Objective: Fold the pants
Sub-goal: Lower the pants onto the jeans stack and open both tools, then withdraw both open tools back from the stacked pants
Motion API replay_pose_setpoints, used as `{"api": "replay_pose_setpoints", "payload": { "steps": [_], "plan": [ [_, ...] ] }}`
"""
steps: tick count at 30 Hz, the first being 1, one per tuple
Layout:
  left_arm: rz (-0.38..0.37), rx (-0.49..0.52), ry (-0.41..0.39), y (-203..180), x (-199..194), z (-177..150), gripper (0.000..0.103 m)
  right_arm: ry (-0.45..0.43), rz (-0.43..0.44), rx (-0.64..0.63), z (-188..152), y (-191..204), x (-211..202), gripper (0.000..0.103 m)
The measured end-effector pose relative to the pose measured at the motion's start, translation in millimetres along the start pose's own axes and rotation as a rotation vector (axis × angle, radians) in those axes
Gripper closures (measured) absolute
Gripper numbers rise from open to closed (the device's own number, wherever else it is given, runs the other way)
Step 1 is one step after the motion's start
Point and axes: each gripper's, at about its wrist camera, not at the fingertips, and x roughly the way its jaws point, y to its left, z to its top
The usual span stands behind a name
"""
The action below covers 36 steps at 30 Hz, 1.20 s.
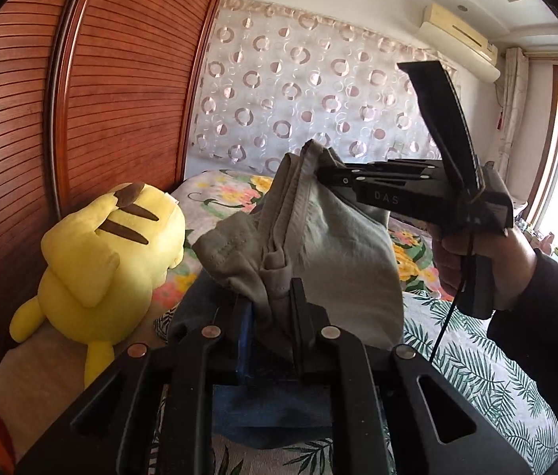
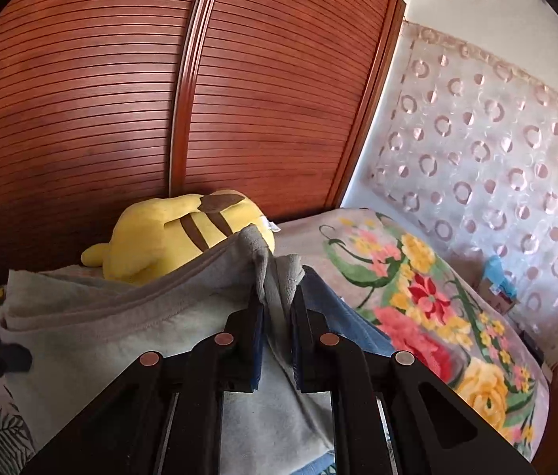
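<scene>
Both of my grippers are clamped on one pair of soft grey-green cotton pants [image 1: 330,245], held up above a bed. In my left wrist view, the left gripper [image 1: 271,316] has its jaws nearly closed on a bunched wad of the fabric, which shows a stitched hem and several stacked folded edges. Across from it, my right gripper [image 1: 320,174] reaches in from the right, held by a hand [image 1: 473,253] in a dark sleeve, and pinches the upper edge of the same cloth, so the pants sag between the two grips. In my right wrist view, the right gripper's jaws are almost shut on a narrow pleat of the pants [image 2: 271,277], and the rest spreads leftward in a broad, wrinkled sheet. Beneath lies a floral blanket [image 2: 417,285]. One yellow plush toy with brown stripes [image 1: 109,253] rests beside a slatted reddish wooden wardrobe [image 1: 101,99].
</scene>
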Motion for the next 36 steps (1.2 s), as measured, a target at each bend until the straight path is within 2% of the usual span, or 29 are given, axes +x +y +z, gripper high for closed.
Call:
{"api": "replay_pose_setpoints", "payload": {
  "steps": [2,3,4,9,13,17,22,25,31,33,35,36],
  "plan": [
    [0.000,-0.005,0.013,1,3,-2,0.087,0.018,0.009,0.018,1,-3,2,0.086],
    [0.002,-0.007,0.019,3,5,-3,0.087,0.027,0.012,0.030,2,-5,4,0.077],
    [0.005,-0.007,0.023,3,5,-3,0.086,0.030,0.010,0.042,2,-8,3,0.073],
    [0.012,0.010,0.026,3,5,-4,0.086,-0.001,0.012,0.100,-2,-27,-21,0.072],
    [0.024,0.011,0.034,4,8,-7,0.086,0.047,0.050,0.117,-18,-36,-26,0.073],
    [0.029,0.013,0.040,4,9,-9,0.086,0.104,0.002,0.150,-29,-49,-11,0.073],
    [0.040,0.024,0.044,3,10,-8,0.086,0.104,-0.025,0.248,-26,-57,-4,0.073],
    [0.044,0.028,0.048,2,8,-8,0.085,0.078,-0.038,0.237,-20,-47,-10,0.072],
    [0.058,0.038,0.033,1,-1,-5,0.071,0.028,0.001,0.239,-31,-23,-36,0.073],
    [0.067,0.045,0.020,2,-5,-5,0.058,0.021,0.014,0.237,-37,-19,-42,0.073],
    [0.075,0.053,0.004,3,-9,-3,0.052,0.017,0.020,0.231,-41,-17,-46,0.073],
    [0.081,0.057,0.001,4,-11,-3,0.045,0.016,0.024,0.228,-42,-15,-48,0.073]
  ]
}}
